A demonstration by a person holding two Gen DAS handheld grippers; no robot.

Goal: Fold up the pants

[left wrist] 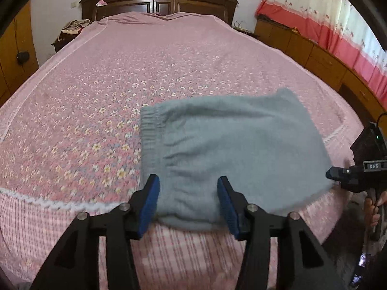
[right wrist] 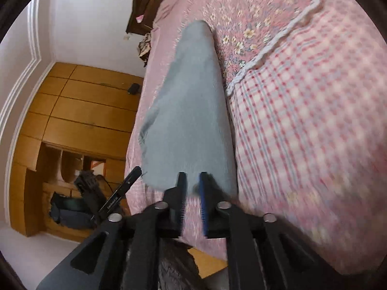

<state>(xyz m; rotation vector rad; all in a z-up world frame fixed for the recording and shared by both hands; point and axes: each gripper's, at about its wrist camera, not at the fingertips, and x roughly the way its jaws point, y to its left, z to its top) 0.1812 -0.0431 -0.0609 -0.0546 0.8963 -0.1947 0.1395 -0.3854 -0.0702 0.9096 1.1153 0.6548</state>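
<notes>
- The pants [left wrist: 225,154], grey-blue and fleecy, are lying folded into a compact rectangle on the bed [left wrist: 121,72], close to its near edge.
- The elastic waistband [left wrist: 148,130] is forming the left side of the fold in the left wrist view; the near corner is hanging slightly over the checked border [left wrist: 181,253] of the pink floral bedspread.
- The left gripper [left wrist: 188,200] is standing released: its 2 blue pads [left wrist: 150,205] are sitting wide apart, framing the near corner of the pants without pressing on the cloth.
- The right gripper [right wrist: 192,188] is showing a narrow gap between its 2 fingers; the pants edge is lying just ahead of the tips, and nothing is clamped between them.
- In the left wrist view the right gripper is appearing at the right edge of the frame, beside the far side of the pants, with a hand [left wrist: 372,207] gripping its handle.
- A dark wooden headboard [left wrist: 157,0] is standing at the far end of the bed, and a pink-banded curtain [left wrist: 326,24] is hanging along the right wall.
</notes>
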